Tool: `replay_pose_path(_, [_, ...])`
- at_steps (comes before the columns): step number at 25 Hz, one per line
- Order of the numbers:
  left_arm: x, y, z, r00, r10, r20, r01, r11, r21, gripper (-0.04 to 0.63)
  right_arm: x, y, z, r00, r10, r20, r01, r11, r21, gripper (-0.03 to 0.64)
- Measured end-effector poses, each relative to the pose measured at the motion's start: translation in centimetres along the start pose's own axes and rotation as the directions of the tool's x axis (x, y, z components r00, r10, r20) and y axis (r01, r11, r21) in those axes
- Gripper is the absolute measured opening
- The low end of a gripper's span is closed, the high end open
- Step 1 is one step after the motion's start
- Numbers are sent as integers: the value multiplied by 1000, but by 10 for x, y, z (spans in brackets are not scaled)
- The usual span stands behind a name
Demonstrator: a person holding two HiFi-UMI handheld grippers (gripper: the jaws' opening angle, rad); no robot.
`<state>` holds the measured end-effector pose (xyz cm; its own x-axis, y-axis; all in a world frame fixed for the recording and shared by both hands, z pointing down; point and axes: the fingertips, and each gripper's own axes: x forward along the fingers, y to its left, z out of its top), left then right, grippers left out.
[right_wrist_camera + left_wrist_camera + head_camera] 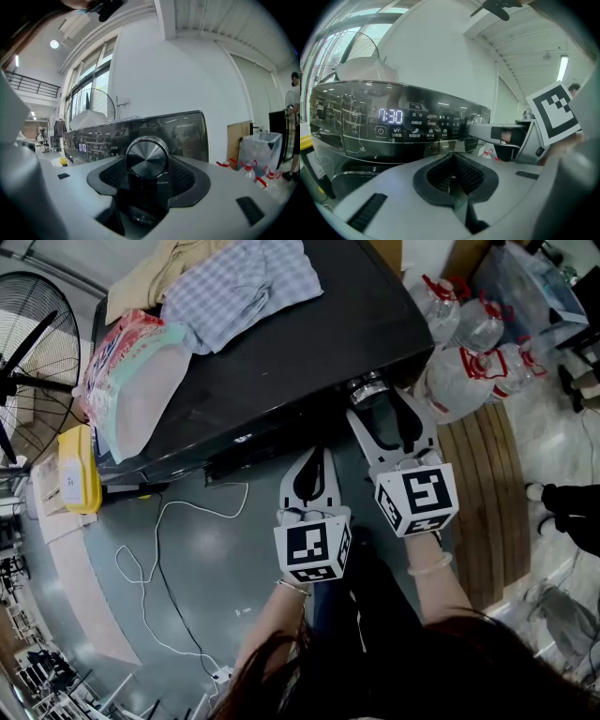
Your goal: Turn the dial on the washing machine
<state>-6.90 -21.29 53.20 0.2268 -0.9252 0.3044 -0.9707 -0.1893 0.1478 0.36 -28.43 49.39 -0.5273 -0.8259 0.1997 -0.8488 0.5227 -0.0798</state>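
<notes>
At the far left of the head view a fan [33,338] stands on the floor [216,568], with a yellow box [75,470] just below it. Next comes the black washing machine [319,343]. On the left end of its top lies a pink and teal plastic pack [131,371]. A beige cloth [159,273] and a checked cloth [248,287] are heaped beside the pack. A white cable [155,549] loops over the floor in front of the machine.

The left claw [320,457] hangs in front of the control panel, apart from it. Its jaws are closed together with nothing between them. Its own view looks at the panel, where the lit display [390,115] glows white among the touch icons.

To its right, the right claw [378,401] reaches up to the machine's front right corner. There the dial [147,157], a round brushed-metal knob, sits on the right end of the panel. The right gripper view shows the dial squarely between the two dark pads. The jaws stand wide, and the pads lie against the dial's sides, gripping it.

Further right, several clear water bottles [469,362] with red handles stand on the floor next to the machine. Wooden boards [487,493] lie below them.
</notes>
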Motion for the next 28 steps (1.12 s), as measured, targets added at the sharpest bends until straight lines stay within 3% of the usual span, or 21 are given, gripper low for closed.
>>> replay_pose_path(6, [3,-2,0,1000,-3,-3,3,1000,-9,17,0,-2,0,1000,11,25,-16,983,182,293])
replay_pose_path(13, [5,-2,0,1000,-5,-2,5,1000,-9,17,1,-1,1,999,26,37,-31,986,162,295])
replay_pose_path(15, [6,-3,-1,1000,-8,-3,8,1000,-10,17,1,0,-1,999,34,23,-36,992,118,295])
replay_pose_path(19, [6,-5,-3,1000,-12,-7,12,1000,-10,17,1,1,-4,999,23,-30,-25,998,-61,310])
replay_pose_path(23, [5,-5,-5,1000,-13,-14,13,1000,-12,17,2,2,1,999,5,-53,-16,979,-204,313])
replay_pose_path(28, [7,-3,-7,1000,-11,-18,10,1000,-14,17,2,5,0,998,-16,-60,-3,953,-303,298])
